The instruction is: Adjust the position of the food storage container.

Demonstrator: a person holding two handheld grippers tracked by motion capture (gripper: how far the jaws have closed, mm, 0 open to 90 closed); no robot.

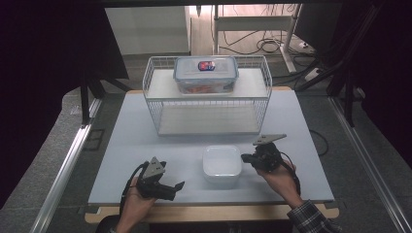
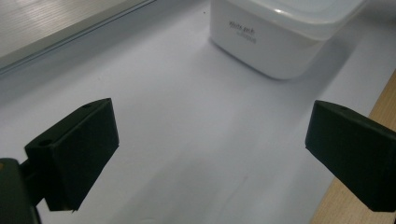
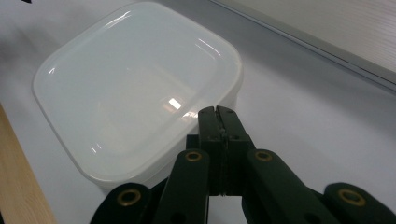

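The high view looks down and forward over the table [image 1: 145, 145]; both gripper views sit low behind their fingers, sharing the white container [image 1: 222, 164].

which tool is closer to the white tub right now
Right. The right tool is shut, its tip right at the white tub's right edge, over the lid rim in the right gripper view. The left tool is open, off the tub's near-left corner with bare table between.

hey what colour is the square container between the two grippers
White, with a glossy translucent white lid. The square container shows best in the right gripper view.
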